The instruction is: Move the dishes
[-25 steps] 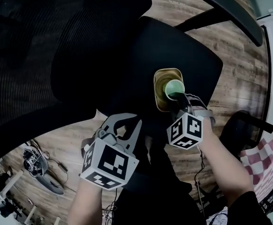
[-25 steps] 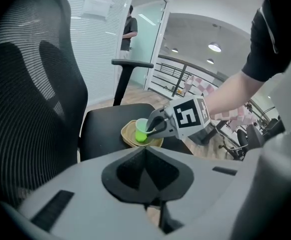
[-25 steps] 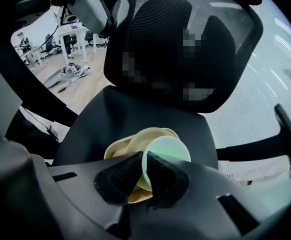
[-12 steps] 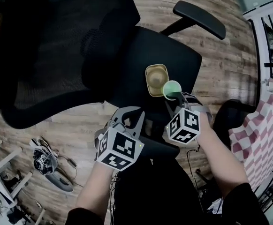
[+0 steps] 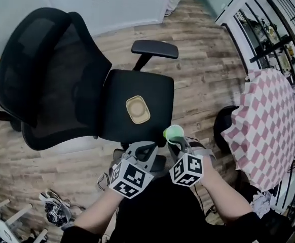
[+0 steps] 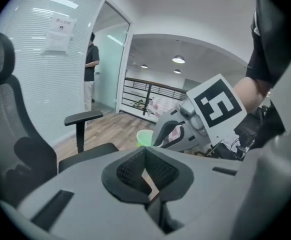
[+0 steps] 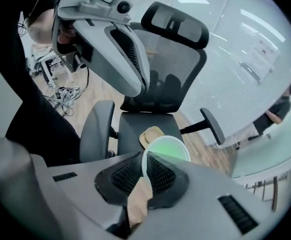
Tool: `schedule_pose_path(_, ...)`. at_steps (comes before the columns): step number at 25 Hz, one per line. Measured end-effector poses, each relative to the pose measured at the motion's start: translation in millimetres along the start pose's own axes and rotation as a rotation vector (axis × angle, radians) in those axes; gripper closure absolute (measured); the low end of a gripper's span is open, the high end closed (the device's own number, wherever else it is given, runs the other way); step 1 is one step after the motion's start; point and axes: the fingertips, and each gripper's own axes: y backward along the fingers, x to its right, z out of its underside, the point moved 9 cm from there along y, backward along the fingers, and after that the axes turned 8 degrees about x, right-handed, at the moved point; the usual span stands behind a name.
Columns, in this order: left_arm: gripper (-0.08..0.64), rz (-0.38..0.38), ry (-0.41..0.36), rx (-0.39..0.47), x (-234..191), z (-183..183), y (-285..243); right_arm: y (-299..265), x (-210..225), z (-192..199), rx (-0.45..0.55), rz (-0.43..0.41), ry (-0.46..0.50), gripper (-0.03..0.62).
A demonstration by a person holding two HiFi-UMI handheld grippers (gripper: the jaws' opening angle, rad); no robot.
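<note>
A tan dish [image 5: 138,109] lies on the seat of a black office chair [image 5: 152,92]; it also shows in the right gripper view [image 7: 150,135]. My right gripper [image 5: 177,145] is shut on the rim of a light green cup [image 5: 174,133], holding it in the air off the seat's front edge. The cup [image 7: 166,151] stands just past the jaws in the right gripper view. My left gripper [image 5: 141,152] hangs beside it to the left, jaws together with nothing between them. The left gripper view shows the cup [image 6: 144,138] and the right gripper [image 6: 178,131].
The chair's backrest [image 5: 41,80] and an armrest [image 5: 155,48] rise around the seat. A table with a red and white checked cloth [image 5: 269,120] stands at the right. Cables and gear [image 5: 56,211] lie on the wood floor. A person [image 6: 91,66] stands far off.
The green cup has come up out of the tan dish and back toward me in the right gripper. Both grippers have drawn off the seat, and the view has pulled away.
</note>
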Motion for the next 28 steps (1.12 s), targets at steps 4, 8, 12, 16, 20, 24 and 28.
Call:
schedule_pose_path(4, 0.554, 0.103, -0.061, 0.043, 44.3, -25.6, -20.8, 60.0, -16.9, 42.0, -0.031, 0.102, -0.097, 0.555)
schedule_pose_path(8, 0.554, 0.153, -0.092, 0.071, 110.2, -41.5, -45.4, 118.3, -56.6, 93.0, -0.034, 0.154, -0.175, 0.555)
schedule_pose_path(12, 0.555, 0.269, -0.142, 0.095, 192.2, -55.9, -77.0, 175.6, -104.4, 152.2, -0.075, 0.244, -0.25, 0.555)
schedule_pose_path(16, 0.555, 0.382, -0.216, 0.095, 282.9, -56.3, -96.0, 233.2, -157.7, 202.2, -0.08, 0.318, -0.349, 0.555)
schedule_pose_path(20, 0.555, 0.453, -0.251, 0.103, 364.2, -57.2, -120.2, 288.3, -199.6, 249.6, -0.1, 0.374, -0.38, 0.555)
schedule_pose_path(24, 0.555, 0.507, -0.28, 0.104, 418.9, -75.5, -148.5, 331.5, -218.4, 289.9, -0.112, 0.425, -0.437, 0.555)
schedule_pose_path(28, 0.555, 0.549, -0.364, 0.108, 449.9, -98.7, -170.1, 354.9, -217.6, 322.2, -0.106, 0.454, -0.476, 0.555)
